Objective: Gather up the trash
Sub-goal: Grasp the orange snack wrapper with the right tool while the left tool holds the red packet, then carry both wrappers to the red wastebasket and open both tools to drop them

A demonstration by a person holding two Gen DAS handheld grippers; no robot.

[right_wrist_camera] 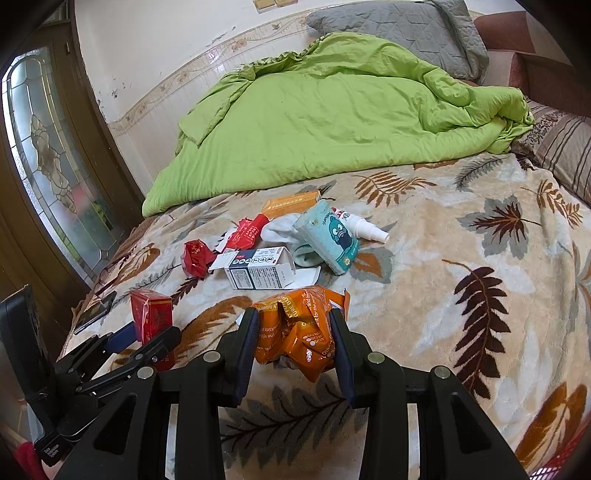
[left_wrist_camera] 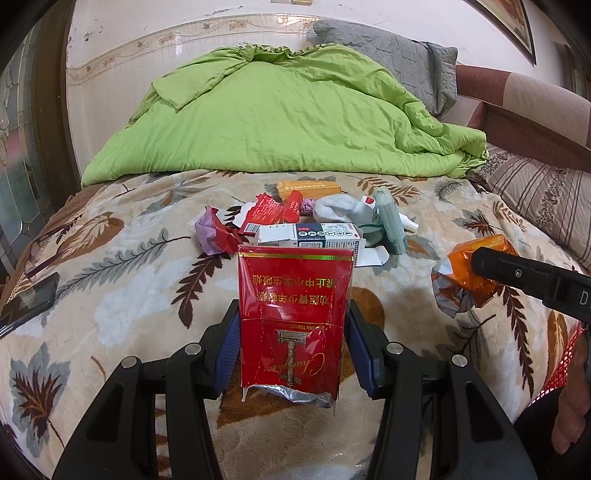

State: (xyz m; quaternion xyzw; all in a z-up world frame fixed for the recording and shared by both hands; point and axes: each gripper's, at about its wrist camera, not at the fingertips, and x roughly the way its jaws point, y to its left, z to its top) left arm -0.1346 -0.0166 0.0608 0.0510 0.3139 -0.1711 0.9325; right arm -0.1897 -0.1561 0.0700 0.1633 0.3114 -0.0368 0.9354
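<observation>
My left gripper (left_wrist_camera: 293, 325) is shut on a red cigarette pack (left_wrist_camera: 293, 314) and holds it upright above the bed; it also shows in the right wrist view (right_wrist_camera: 152, 317). My right gripper (right_wrist_camera: 293, 325) is shut on a crumpled orange wrapper (right_wrist_camera: 301, 332), also seen in the left wrist view (left_wrist_camera: 476, 269). More trash lies in a pile on the blanket: a white and navy carton (right_wrist_camera: 258, 267), red torn packs (right_wrist_camera: 245, 230), a crumpled red wrapper (right_wrist_camera: 195, 256), an orange box (right_wrist_camera: 291, 202), a teal tissue pack (right_wrist_camera: 327, 242), a white spray bottle (right_wrist_camera: 364, 225) and a white sock (right_wrist_camera: 280, 229).
A leaf-patterned blanket (right_wrist_camera: 461, 295) covers the bed. A green quilt (right_wrist_camera: 332, 110) and a grey pillow (right_wrist_camera: 406, 26) lie at the back. A phone (right_wrist_camera: 94, 312) lies near the left bed edge by a glass door (right_wrist_camera: 55, 166). A red mesh bag (left_wrist_camera: 557, 365) is at right.
</observation>
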